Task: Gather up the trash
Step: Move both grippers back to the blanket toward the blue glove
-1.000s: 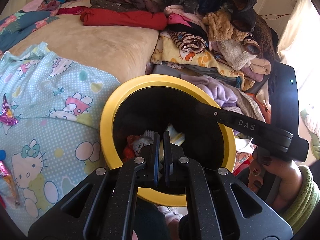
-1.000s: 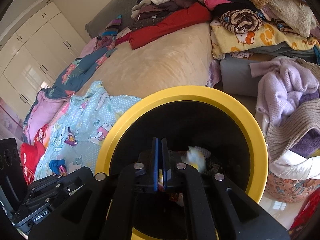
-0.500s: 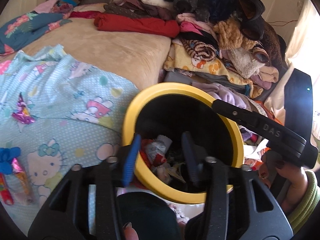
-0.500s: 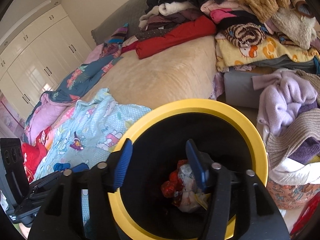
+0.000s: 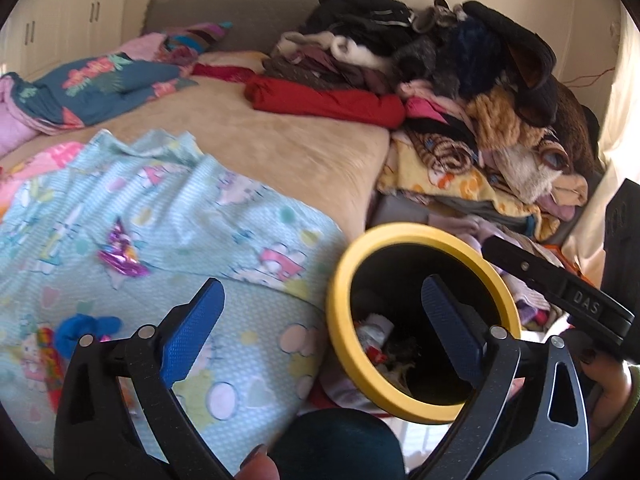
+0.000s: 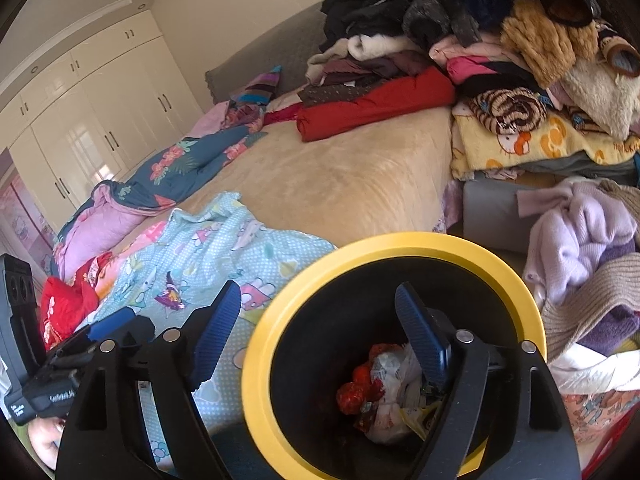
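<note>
A black bin with a yellow rim (image 5: 340, 280) (image 6: 256, 356) stands beside the bed and holds crumpled wrappers (image 6: 380, 388). My left gripper (image 5: 320, 324) is open and empty, over the bed edge left of the bin. My right gripper (image 6: 320, 332) is open and empty above the bin's left rim. A purple foil wrapper (image 5: 120, 256) (image 6: 172, 298) lies on the light-blue Hello Kitty sheet (image 5: 168, 208). A blue scrap (image 5: 86, 328) and a colourful wrapper (image 5: 50, 356) lie at the sheet's left.
A tan blanket (image 5: 260, 140) covers the bed. A tall heap of clothes (image 5: 460, 80) fills the right side. A lilac sweater (image 6: 580, 232) lies right of the bin. White wardrobes (image 6: 80, 112) line the far wall.
Both grippers opened from shut and dropped their wrappers into the bin. Both have pulled back and swung left toward the bed.
</note>
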### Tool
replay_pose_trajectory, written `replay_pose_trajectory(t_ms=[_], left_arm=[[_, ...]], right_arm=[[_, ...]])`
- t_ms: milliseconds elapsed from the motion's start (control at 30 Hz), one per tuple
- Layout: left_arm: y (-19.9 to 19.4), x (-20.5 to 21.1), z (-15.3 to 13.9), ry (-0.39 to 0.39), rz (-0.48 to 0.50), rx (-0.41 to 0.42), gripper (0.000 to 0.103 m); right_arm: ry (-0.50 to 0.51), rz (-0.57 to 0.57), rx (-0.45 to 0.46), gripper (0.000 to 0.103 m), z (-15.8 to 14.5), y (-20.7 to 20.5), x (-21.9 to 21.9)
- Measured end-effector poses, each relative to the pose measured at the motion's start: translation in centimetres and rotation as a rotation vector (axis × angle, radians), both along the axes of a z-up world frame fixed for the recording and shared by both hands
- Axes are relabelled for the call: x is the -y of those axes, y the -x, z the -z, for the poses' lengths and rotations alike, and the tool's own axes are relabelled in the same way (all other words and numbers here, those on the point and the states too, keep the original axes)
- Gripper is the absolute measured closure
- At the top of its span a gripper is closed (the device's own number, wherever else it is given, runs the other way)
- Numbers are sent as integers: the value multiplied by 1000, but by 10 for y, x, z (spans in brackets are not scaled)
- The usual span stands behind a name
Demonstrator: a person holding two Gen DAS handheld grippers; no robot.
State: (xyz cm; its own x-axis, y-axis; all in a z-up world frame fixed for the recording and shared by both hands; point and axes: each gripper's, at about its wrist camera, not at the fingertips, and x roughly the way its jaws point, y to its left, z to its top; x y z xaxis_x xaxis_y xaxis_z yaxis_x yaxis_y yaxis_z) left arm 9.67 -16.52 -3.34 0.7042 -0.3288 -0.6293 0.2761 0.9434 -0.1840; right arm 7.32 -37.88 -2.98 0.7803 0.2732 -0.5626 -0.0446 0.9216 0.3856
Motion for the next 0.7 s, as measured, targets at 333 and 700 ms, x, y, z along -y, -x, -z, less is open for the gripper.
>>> replay_pose_trajectory(t_ms=[333, 700], left_arm=[[2, -34, -11, 1, -88, 59, 12], [4, -70, -15, 19, -173, 90, 12]], right_arm=[[34, -48, 47, 26, -13, 3, -29], [82, -137, 123, 21, -29, 9, -68]])
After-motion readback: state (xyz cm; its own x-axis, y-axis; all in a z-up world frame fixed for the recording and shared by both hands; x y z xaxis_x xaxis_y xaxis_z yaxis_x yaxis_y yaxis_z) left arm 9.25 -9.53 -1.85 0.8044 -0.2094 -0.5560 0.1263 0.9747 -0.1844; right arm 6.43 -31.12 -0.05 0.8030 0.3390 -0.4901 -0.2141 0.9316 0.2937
